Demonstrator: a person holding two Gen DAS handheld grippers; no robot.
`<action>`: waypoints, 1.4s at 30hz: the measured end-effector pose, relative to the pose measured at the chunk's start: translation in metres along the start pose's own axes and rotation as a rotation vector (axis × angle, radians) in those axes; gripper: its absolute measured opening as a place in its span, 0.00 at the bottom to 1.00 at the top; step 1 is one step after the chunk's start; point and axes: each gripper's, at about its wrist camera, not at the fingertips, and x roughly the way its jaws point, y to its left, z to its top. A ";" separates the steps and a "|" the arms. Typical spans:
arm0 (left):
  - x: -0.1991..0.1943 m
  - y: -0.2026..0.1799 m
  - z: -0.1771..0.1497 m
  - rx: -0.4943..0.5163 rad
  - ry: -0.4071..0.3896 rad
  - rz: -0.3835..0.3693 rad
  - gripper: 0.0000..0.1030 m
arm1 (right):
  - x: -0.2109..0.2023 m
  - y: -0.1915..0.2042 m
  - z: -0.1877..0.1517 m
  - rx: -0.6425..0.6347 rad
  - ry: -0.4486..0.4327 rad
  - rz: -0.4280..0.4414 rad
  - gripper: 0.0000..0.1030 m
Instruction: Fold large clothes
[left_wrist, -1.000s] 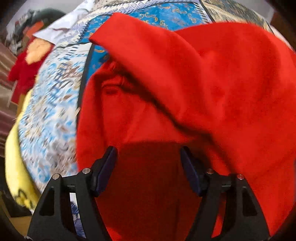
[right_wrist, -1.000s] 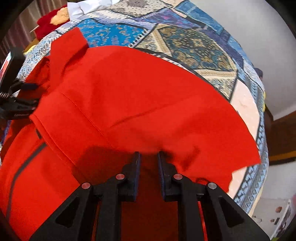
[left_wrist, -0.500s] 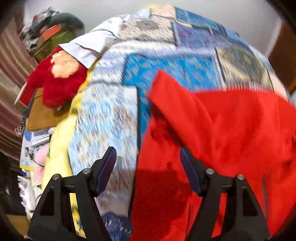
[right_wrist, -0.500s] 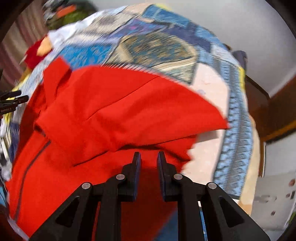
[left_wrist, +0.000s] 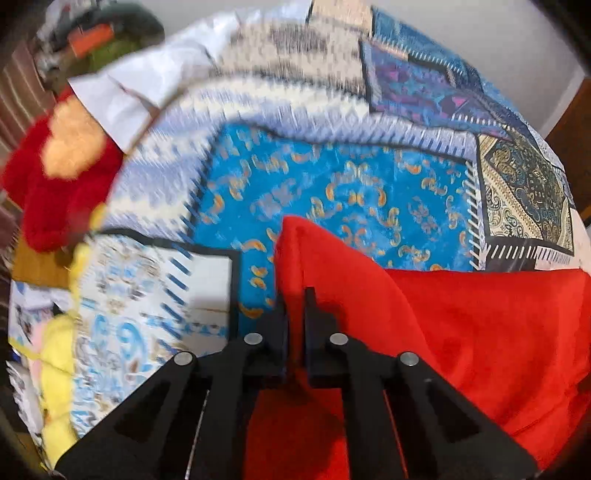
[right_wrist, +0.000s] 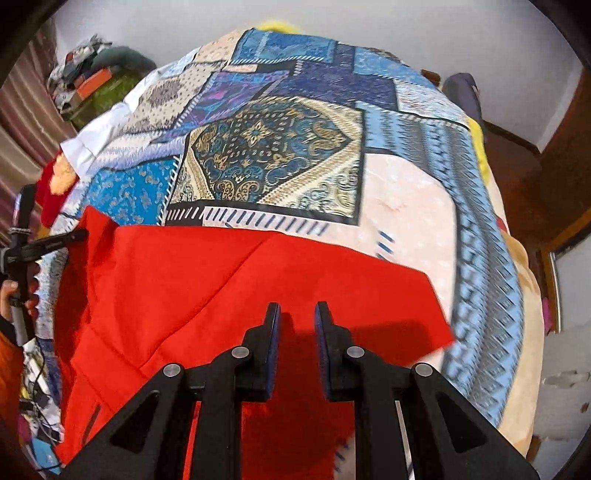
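While the big red fleece garment (left_wrist: 461, 332) lies spread across the blue patchwork-print bedspread (left_wrist: 351, 192), both grippers work its near edge. At far left, off the bed's side, sit a red and tan plush toy (left_wrist: 62, 166) and a folded white cloth (left_wrist: 147, 92); neither is involved.

Left gripper (left_wrist: 294, 295): jaws have just been closing and now stand almost together, with a ridge of red fabric running up between them. It looks pinched at the garment's left corner, which stands up in a peak.

Right gripper (right_wrist: 297, 314): fingers near together, a narrow gap showing, red cloth beneath and between them. Whether the pads truly clamp it, I cannot tell. The right-hand corner (right_wrist: 436, 317) lies flat just beside it.

Judgement: a fold is under way, both edges taken up. Next move calls for carrying both corners forward together, evenly, keeping the cloth taut so the fold line stays straight.
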 end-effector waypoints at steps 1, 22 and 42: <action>-0.006 0.000 -0.002 0.010 -0.020 0.013 0.04 | 0.007 0.006 0.002 -0.026 -0.001 -0.032 0.13; -0.040 0.029 -0.055 0.068 0.073 0.042 0.24 | 0.016 -0.028 -0.021 -0.103 -0.066 -0.421 1.00; 0.023 -0.018 -0.017 0.070 0.093 -0.061 0.74 | 0.044 -0.047 -0.017 0.243 0.040 0.185 0.83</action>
